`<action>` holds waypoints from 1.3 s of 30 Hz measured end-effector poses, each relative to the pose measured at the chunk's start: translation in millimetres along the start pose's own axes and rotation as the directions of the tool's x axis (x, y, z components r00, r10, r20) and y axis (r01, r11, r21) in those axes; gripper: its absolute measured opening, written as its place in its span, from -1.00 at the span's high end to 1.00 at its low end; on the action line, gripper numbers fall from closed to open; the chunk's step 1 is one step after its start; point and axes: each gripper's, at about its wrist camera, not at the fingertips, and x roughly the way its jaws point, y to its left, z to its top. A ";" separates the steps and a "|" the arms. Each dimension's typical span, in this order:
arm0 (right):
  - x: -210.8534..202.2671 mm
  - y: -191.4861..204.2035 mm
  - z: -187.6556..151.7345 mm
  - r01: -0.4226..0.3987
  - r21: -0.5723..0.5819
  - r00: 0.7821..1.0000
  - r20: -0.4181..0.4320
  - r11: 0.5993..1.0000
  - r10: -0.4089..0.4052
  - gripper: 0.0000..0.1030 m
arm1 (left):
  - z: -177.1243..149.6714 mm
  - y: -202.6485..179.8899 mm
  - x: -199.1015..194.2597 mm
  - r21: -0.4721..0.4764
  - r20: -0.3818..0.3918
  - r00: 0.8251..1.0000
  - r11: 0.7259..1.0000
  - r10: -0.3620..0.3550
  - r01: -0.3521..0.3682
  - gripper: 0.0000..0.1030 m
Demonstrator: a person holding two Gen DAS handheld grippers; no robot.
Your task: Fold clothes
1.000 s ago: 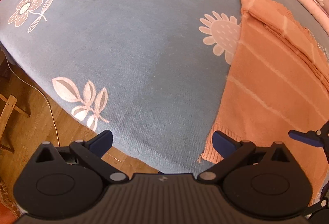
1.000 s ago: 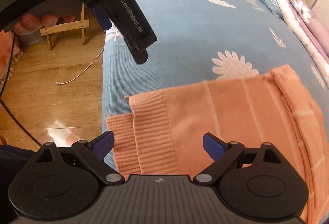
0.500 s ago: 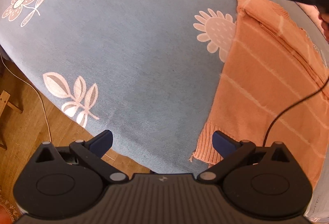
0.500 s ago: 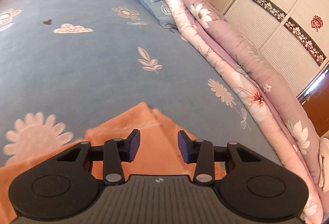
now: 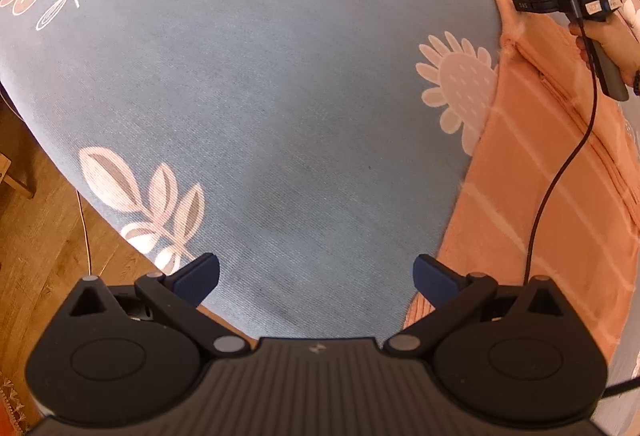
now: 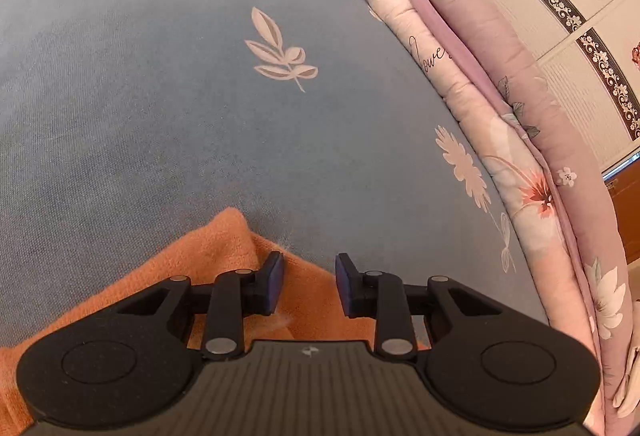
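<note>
The left gripper (image 5: 316, 276) hangs with its jaws spread wide and nothing between them, above the near edge of the blue bedsheet (image 5: 280, 96); the ribbed hem of the orange sweater (image 5: 560, 204) lies just beside its right finger. The right gripper (image 6: 308, 286) sits at the sweater's far corner, its jaws closing but not yet pressing, with orange knit under and between the fingertips. Beyond and to its right runs a rolled pink quilt (image 6: 500, 124).
</note>
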 end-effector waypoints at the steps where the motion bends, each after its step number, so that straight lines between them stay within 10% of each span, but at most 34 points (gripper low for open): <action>1: -3.6 -4.6 2.3 -0.007 0.022 1.000 0.001 1.000 0.007 0.34 | 1.4 0.7 -0.1 -0.003 0.000 1.000 1.000 -0.002 0.002 -0.99; 12: -1.9 -10.6 -2.2 0.026 0.072 0.999 -0.027 0.997 -0.024 0.17 | 3.3 -13.9 -0.4 0.034 0.001 1.000 0.999 -0.024 0.024 -0.99; 18: -93.2 -26.5 -18.8 -0.090 0.132 0.995 0.062 0.987 0.083 -0.16 | -1.8 -19.0 -9.9 0.037 0.018 1.000 0.999 -0.007 0.006 -0.99; 27: -206.9 -14.2 -116.2 -0.227 0.288 0.969 -0.033 0.930 0.247 -0.16 | -13.3 -60.2 -28.1 0.142 0.070 0.996 0.989 -0.052 0.042 -0.99; 33: -251.6 1.2 -209.5 -0.292 0.532 0.908 -0.106 0.795 0.405 -0.16 | -21.2 -120.8 -25.6 0.309 0.029 0.979 0.934 -0.200 0.182 -0.99; 39: -305.1 23.6 -269.8 -0.279 0.579 0.871 -0.183 0.766 0.456 -0.26 | -44.1 -140.6 -26.7 0.308 0.001 0.982 0.934 -0.190 0.180 -0.99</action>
